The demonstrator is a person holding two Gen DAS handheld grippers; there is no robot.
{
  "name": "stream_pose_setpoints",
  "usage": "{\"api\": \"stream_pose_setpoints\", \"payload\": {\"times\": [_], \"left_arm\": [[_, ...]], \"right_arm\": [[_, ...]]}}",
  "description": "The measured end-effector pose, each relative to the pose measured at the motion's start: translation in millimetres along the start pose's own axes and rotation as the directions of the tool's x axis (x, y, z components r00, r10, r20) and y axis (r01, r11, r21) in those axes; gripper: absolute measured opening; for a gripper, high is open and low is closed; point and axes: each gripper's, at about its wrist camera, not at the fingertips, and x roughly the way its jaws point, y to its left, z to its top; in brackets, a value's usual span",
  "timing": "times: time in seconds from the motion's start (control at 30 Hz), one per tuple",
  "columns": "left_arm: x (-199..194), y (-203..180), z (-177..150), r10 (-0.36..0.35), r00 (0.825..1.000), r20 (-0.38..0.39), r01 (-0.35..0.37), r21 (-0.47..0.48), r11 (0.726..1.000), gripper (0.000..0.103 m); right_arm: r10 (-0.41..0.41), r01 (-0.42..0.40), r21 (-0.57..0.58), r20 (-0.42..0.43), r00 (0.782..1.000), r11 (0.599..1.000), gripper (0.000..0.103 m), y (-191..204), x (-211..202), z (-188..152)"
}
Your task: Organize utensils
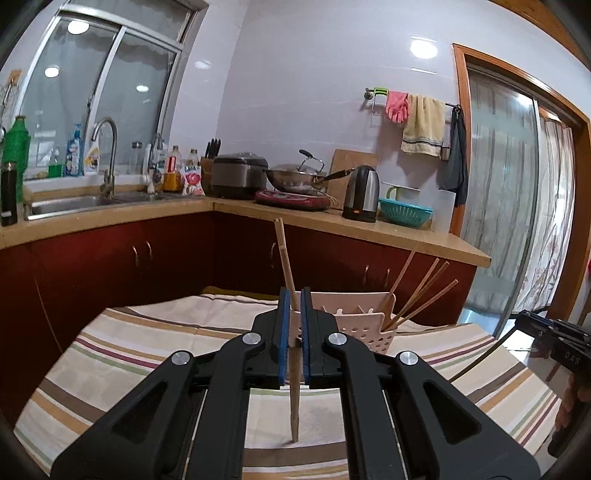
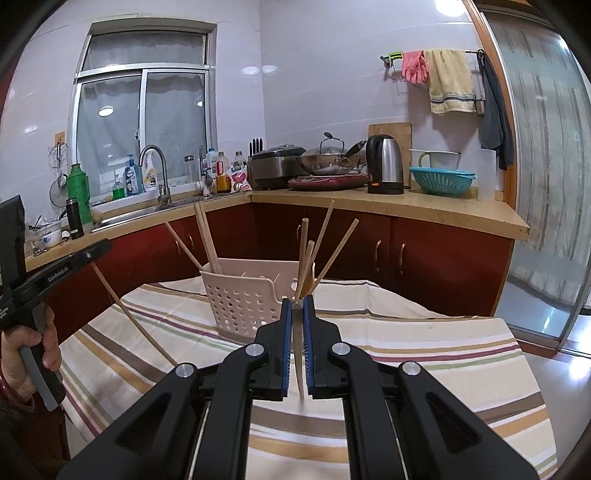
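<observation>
Two pale wooden chopsticks (image 1: 294,384) — slender, upright — near pink basket (image 2: 240,295).

Home kitchen: sink (image 1: 74,205), wok (image 1: 295,179), kettle (image 1: 362,194).

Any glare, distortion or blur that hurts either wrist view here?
Left wrist: ceiling lights glare on the wall tiles and window; fisheye bends the countertop. Right wrist: door frame bows strongly. Both views: chopsticks in the grippers stay sharp.
</observation>
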Motion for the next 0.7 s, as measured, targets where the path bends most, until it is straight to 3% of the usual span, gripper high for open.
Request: {"api": "stream_pose_setpoints", "payload": {"times": [0.7], "left_arm": [[26,-2,-15,-0.01,0.999,-0.046,0.011,0.019,1.0,0.001]], "right_arm": [[-0.009,0.009,0.009,0.017,1.0,1.0,0.007,-6,9,5]]}}
